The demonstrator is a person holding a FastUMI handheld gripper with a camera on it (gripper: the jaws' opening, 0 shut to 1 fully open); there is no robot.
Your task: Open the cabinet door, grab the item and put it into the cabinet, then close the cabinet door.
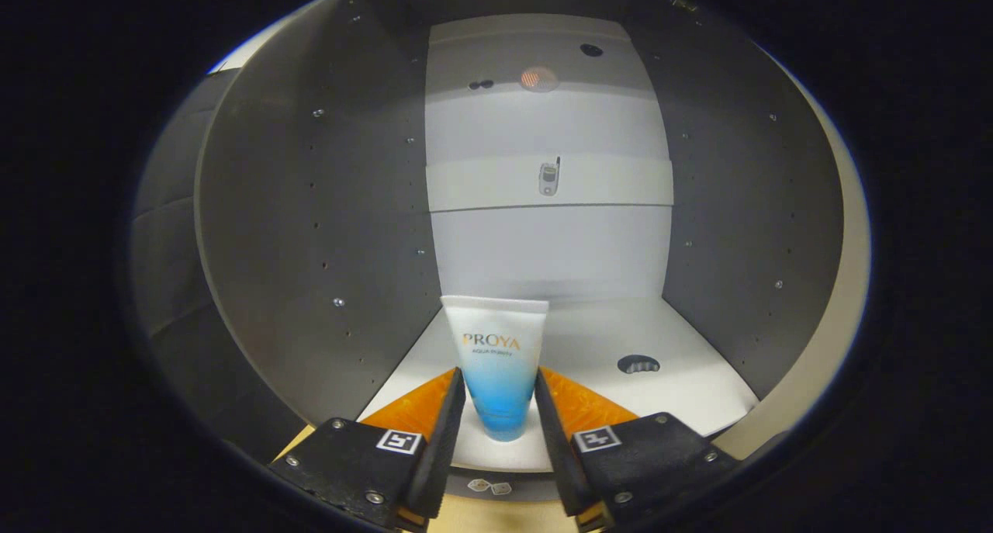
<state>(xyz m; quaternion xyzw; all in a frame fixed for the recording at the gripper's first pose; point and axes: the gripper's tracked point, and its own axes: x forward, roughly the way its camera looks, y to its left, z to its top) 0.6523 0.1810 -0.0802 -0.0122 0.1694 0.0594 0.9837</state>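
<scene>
Scanning from the left, you pass the cabinet's grey side wall point(310, 230), then your hand-held gripper point(500, 409) at lower centre, pinching the tube point(496, 362) low on its body above the cabinet floor point(683, 385). It looks light, soft, squeezable: grip gently. A dark hole point(638, 364) sits to its right.

The tube point(498, 362) fades from white up top to bright blue at the cap end, with orange lettering across the white part. The cabinet point(326, 207) has dull grey side walls and a white back panel and shelf. Each side of the gripper point(499, 397) has a little black-and-white square marker.
</scene>
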